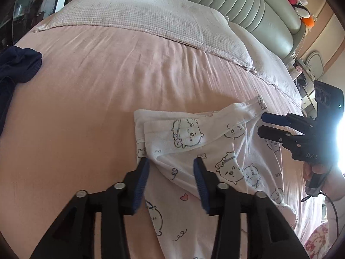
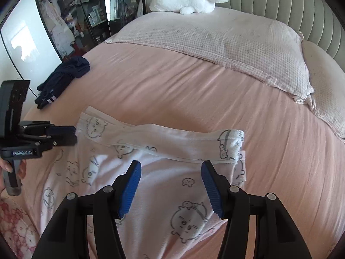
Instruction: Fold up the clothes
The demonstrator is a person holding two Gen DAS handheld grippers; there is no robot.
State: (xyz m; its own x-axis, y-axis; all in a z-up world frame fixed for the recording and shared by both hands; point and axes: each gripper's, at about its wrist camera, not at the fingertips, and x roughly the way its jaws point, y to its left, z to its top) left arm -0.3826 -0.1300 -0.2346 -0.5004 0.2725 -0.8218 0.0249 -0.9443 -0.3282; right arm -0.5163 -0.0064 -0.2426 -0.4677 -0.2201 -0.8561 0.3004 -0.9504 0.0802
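Since the printed white garment (image 2: 163, 185) lies flat on the pink bed (image 2: 172, 90) with its waistband edge doubled over along the top, one fold looks laid down and both tools look freed from it. The left gripper (image 1: 170, 168) hangs at the garment's nine o'clock edge, fingers apart, nothing clamped; the right gripper (image 2: 170, 172) hovers over the middle, fingers apart, empty. Both point steeply down at the cloth. Next likely calls for fresh grasps on an outer edge. A dark garment (image 2: 62, 79) waits at ten o'clock.
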